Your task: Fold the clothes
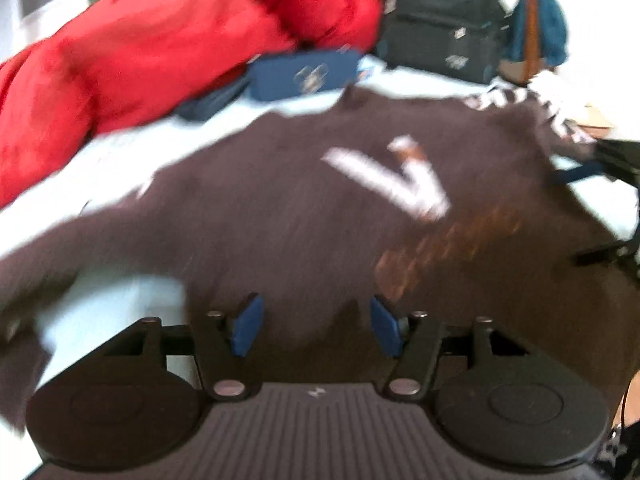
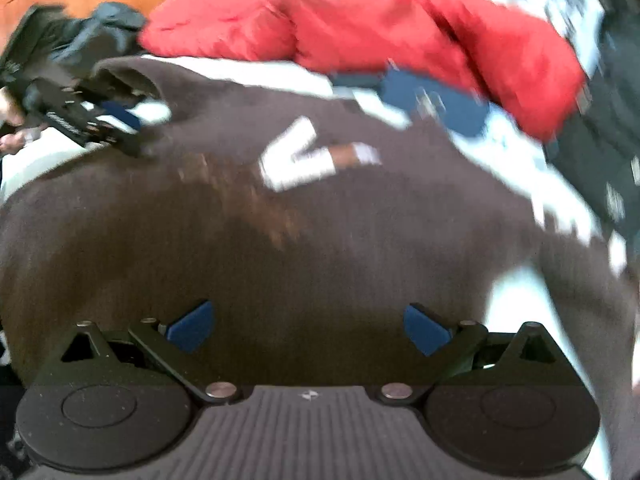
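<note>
Bed: we see one pale sheet (image 1: 120, 304) carrying everything, bare at its near left edge.
Sweater: we count one dark brown sweater (image 1: 280, 232), spread flat across the middle of the bed, a sleeve trailing toward the near left edge. It looks fuzzy, with an orange-brown blurred patch (image 1: 448, 252) on the chest.
Writing: we read one large white "V" (image 1: 400, 184) on the sweater; nothing else is legible through the blur.
Red jacket: one puffy red jacket (image 1: 160, 48) is heaped along the far edge.
Backpack: one black backpack (image 1: 440, 20) stands at the far right corner.
Blue pouch: one navy pouch (image 1: 304, 74) with a pale emblem lies between the jacket and the sweater.
Left gripper: our left gripper (image 1: 316, 322) hangs over the sweater's near hem, jaws apart and empty.
Right gripper: our right gripper (image 2: 308, 328) is spread wide over the brown cloth, grasping nothing.
</note>
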### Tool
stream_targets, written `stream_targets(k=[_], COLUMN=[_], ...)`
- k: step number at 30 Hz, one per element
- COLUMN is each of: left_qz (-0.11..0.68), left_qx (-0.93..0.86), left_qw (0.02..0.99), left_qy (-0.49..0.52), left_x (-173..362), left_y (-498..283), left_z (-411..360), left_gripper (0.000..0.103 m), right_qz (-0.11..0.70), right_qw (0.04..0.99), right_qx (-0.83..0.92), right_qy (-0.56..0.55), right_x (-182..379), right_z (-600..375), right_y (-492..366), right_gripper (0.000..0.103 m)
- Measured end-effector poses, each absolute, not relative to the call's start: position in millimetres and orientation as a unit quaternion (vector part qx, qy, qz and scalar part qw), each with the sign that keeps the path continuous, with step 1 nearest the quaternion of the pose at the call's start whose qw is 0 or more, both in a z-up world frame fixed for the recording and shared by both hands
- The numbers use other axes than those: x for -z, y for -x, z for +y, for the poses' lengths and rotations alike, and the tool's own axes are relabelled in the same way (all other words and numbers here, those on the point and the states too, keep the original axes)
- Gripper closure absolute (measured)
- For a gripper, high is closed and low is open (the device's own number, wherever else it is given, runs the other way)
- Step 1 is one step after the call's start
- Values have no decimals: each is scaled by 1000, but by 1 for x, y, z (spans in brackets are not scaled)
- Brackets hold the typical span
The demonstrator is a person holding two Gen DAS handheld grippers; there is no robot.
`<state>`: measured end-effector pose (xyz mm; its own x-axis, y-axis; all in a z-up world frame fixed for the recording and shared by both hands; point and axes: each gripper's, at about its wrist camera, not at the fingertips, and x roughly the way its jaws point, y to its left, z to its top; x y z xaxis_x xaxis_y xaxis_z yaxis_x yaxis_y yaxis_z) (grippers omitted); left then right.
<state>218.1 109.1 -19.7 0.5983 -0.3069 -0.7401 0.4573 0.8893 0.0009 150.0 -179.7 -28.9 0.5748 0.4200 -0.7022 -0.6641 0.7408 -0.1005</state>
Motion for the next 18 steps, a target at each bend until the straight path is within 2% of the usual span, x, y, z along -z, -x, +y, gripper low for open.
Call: stream_targets(k=[5,8,10,18], left_qz=[383,404,409,405], left_qx=[238,215,215,204], left_qw=[884,882,883,886], left_qy=[-126,-112,-89,-95], left_x=[42,62,64,61], left_y=[-263,-287,-293,-283], left_z=[73,76,85,119], left_gripper=[42,28,28,27], right_qz=[340,375,393,429], right_qw=[859,855,852,852], right_qx=[-333,-316,-319,-259], right_qy=[190,171,134,156], right_x=[38,57,65,51], right_z=[-139,-142,-154,-208], right_y=[-213,-239,-249,-169], right_gripper=[0,0,0,0])
